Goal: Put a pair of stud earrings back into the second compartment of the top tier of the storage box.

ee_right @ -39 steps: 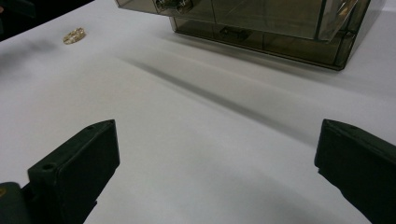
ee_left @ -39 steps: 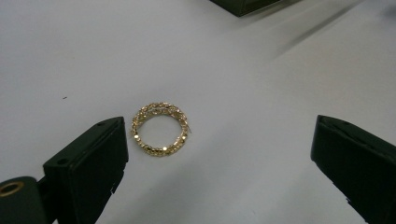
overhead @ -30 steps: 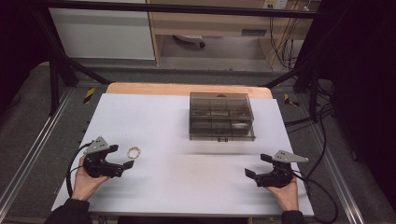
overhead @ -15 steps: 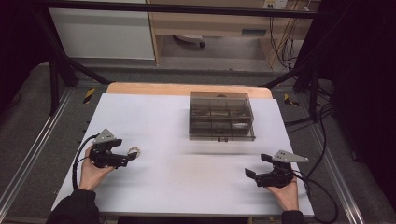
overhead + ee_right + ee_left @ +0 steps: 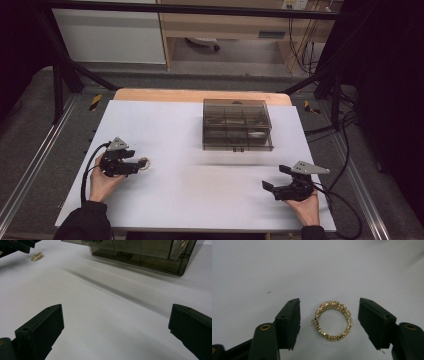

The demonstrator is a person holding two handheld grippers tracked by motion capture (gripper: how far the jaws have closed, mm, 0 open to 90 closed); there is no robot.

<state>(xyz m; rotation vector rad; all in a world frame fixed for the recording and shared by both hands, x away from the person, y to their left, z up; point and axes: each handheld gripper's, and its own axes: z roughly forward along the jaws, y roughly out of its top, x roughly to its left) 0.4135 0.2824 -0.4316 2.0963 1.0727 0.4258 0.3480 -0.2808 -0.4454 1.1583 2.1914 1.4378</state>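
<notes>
We think the step now is picking up the gold bracelet (image 5: 332,320). Our left tool (image 5: 136,165) sits at the lower left of the high view, low over the white table (image 5: 200,195). In the left gripper view its two black jaws are spread wide, one on each side of the bracelet, and not touching it. There is a gap on both sides. We think the next move is to press the jaws together until they pinch the bracelet, then lift it. The jaws should stay low, because the bracelet lies flat and is thin.

The bracelet is a small round loop made of many shiny gold bits. It looks bumpy and could slip.

Our right tool (image 5: 277,178) rests at the lower right of the high view. Its jaws are spread wide too and hold nothing.

A dark see-through box (image 5: 236,125) with little rooms inside stands at the upper middle of the table, well apart from the bracelet. Its lid looks closed.
</notes>
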